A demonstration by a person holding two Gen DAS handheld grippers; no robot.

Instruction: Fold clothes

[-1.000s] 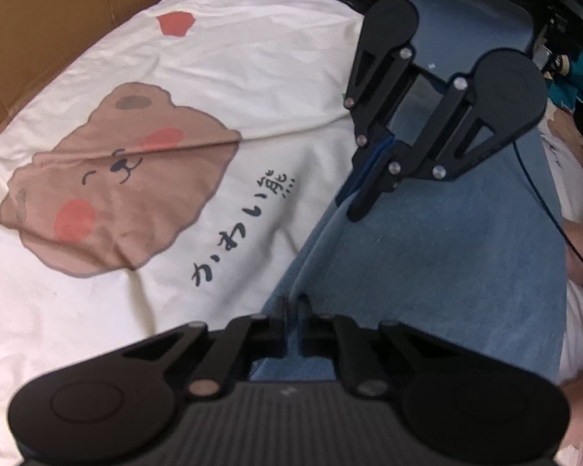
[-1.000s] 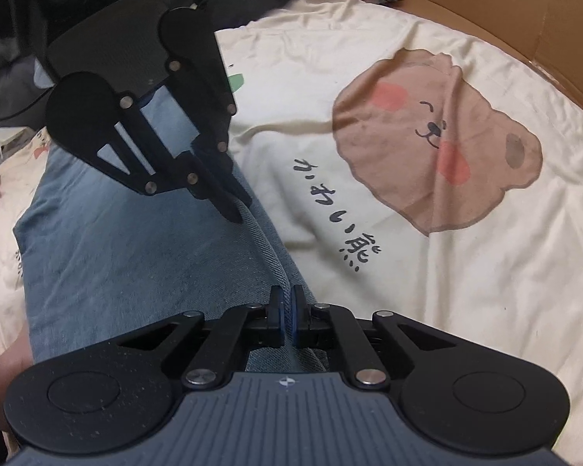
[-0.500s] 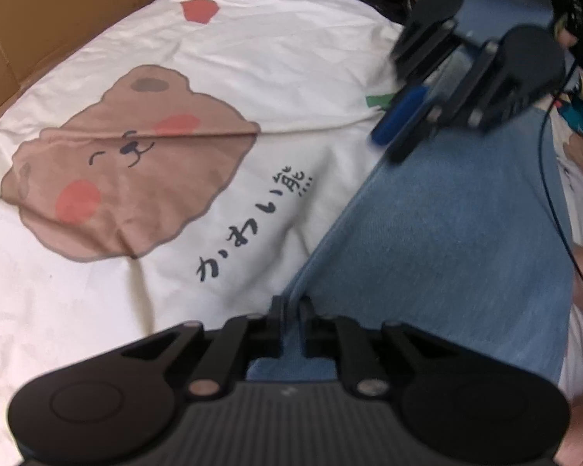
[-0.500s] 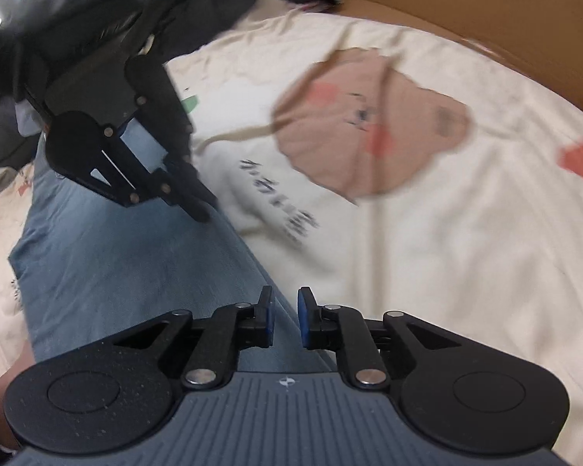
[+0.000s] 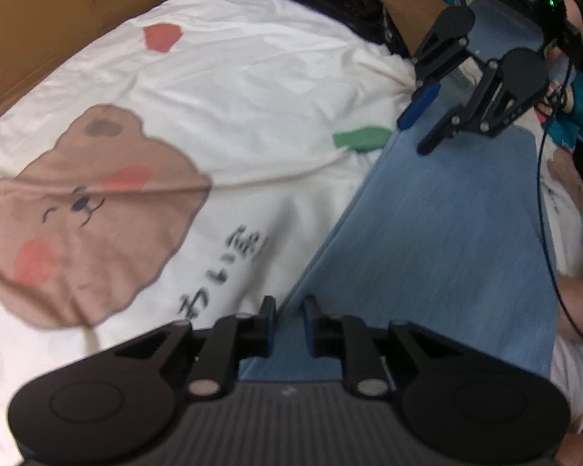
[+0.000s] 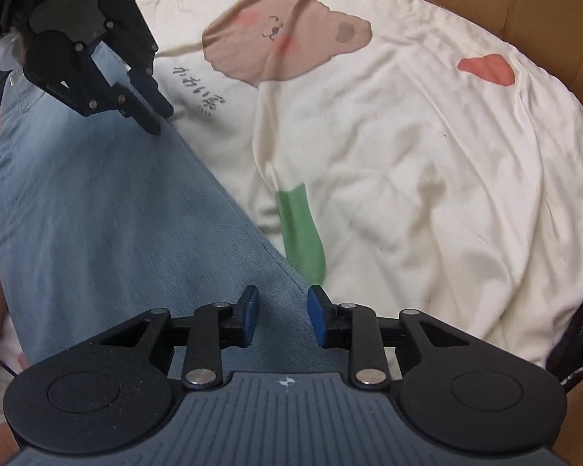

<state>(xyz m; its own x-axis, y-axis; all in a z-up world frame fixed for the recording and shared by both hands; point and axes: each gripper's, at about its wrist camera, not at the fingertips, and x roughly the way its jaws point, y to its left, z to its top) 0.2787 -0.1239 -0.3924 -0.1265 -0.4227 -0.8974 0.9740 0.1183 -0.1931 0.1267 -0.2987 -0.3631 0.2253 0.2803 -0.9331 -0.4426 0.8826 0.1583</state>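
The jeans (image 5: 439,240) lie flat in a long blue strip on a cream sheet (image 5: 252,89) with a bear print (image 5: 85,209), beside a cardboard wall (image 6: 544,11). The left gripper (image 5: 289,320) points down over the jeans' edge where denim meets sheet; its jaws have just been opening and stand slightly apart, with the denim edge below them and nothing pinched. The right gripper (image 6: 283,312) hangs over the other end of that edge (near a green patch (image 6: 303,233) on the sheet); its jaws have just been opening too and stand well apart, holding nothing. A cable (image 5: 544,213) trails across the jeans' far side.
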